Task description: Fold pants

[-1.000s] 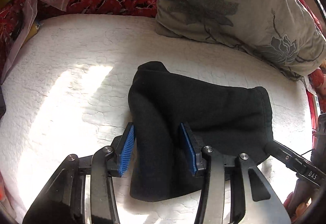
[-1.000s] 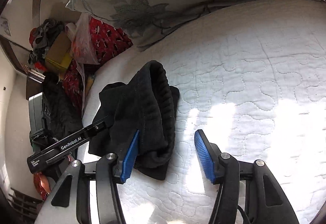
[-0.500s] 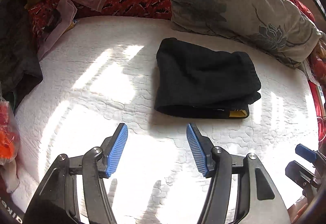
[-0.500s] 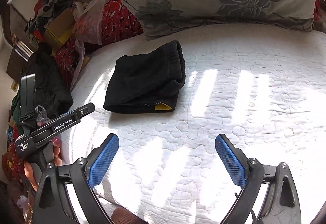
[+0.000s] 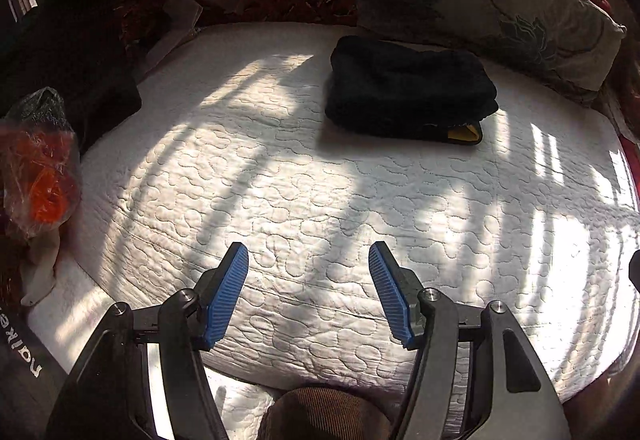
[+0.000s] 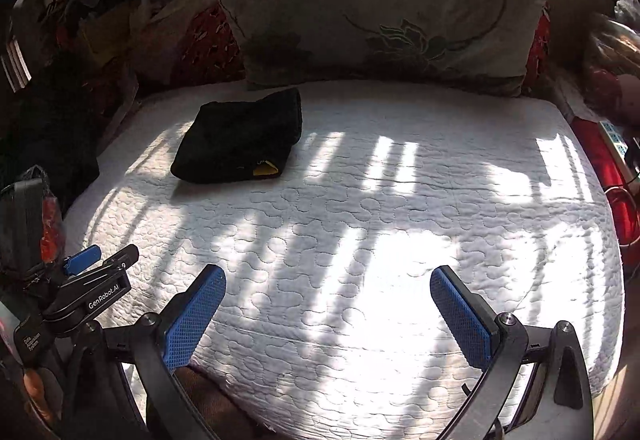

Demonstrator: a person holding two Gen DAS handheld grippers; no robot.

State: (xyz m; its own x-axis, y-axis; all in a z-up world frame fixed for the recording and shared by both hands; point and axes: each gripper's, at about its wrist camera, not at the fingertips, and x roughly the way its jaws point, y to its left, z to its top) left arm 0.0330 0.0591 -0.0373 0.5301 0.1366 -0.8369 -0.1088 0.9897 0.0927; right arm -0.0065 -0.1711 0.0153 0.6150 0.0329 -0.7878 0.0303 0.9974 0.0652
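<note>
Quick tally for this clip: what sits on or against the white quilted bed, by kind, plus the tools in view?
Folded black pants: 1
Floral pillow: 1
White quilt: 1
Tools: 2, left tool and right tool, both with nothing between their opening jaws
Total: 5

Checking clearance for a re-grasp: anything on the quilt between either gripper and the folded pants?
Nothing visible. Only bare white quilt lies between the left gripper, jaws opening and empty, and the pants. Same for the right gripper, also opening and empty. The pillow sits behind the pants.
</note>
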